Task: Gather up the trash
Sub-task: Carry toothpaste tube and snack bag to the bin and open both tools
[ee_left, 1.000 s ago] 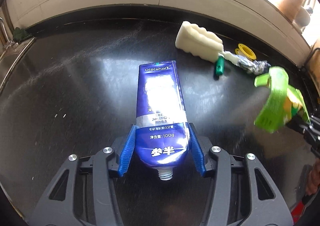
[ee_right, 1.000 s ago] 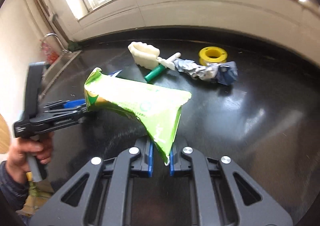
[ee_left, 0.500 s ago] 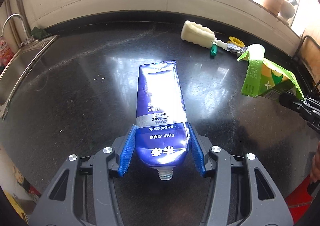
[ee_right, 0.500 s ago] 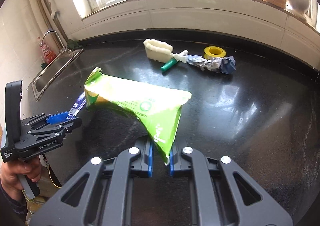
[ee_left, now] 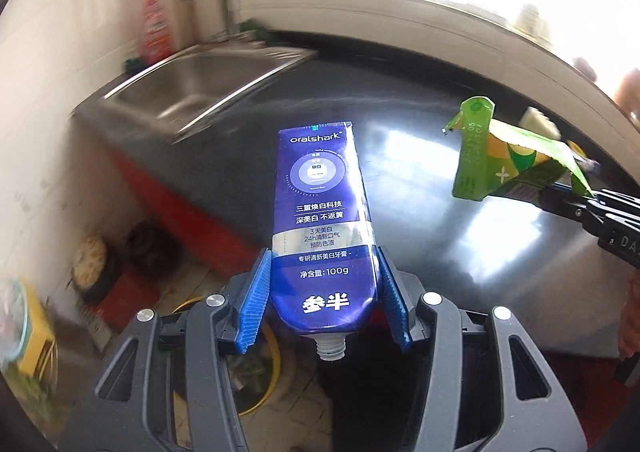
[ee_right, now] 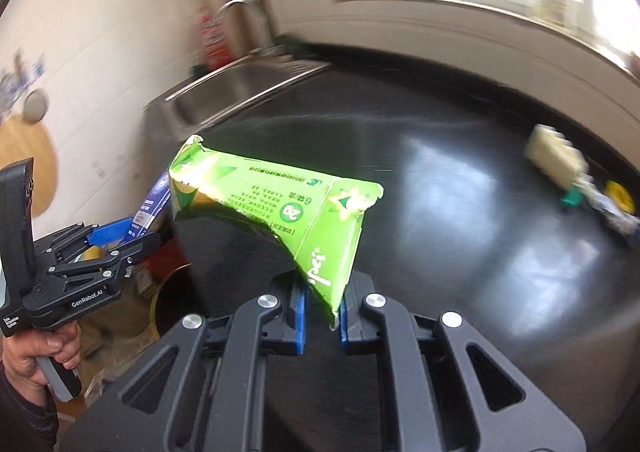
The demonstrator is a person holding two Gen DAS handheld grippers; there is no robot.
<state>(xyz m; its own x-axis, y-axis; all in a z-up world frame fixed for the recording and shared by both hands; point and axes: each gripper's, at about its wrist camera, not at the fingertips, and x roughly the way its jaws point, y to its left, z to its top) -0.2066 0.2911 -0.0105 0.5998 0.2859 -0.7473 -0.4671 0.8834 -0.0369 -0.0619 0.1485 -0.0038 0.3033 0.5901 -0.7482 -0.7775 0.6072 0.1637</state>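
Left wrist view
Left claw [ee_left: 326,292]: clamped on the blue toothpaste tube [ee_left: 322,220], blue pads pressing both sides of its lower end.
Toothpaste tube: open threaded neck toward the camera, flat crimped end pointing away; it hangs just past the sink-side edge of the black tabletop [ee_left: 440,180].
Sink [ee_left: 208,80]: steel basin set in the tabletop, beyond and left of the tube; a red bottle [ee_left: 156,28] and a tap stand behind it.
Green carton [ee_left: 504,156]: flattened, held in the air right of the tube by the right claw, over the tabletop.
Yellow-rimmed bin [ee_left: 256,364]: on the floor below the tube's neck, partly hidden by the claw.

Right wrist view
Right claw [ee_right: 322,316]: clenched tight on a bottom corner of the green carton [ee_right: 272,192].
Green carton: torn open end to the left, print upside down, held above the tabletop [ee_right: 460,236] edge nearest the sink [ee_right: 232,92].
Left claw [ee_right: 116,236]: left of the carton, carried in a hand [ee_right: 36,356], the tube's blue end showing behind it.
Other litter: a white foam block [ee_right: 556,156] with small scraps beside it, well apart on the tabletop's far right; blurred.
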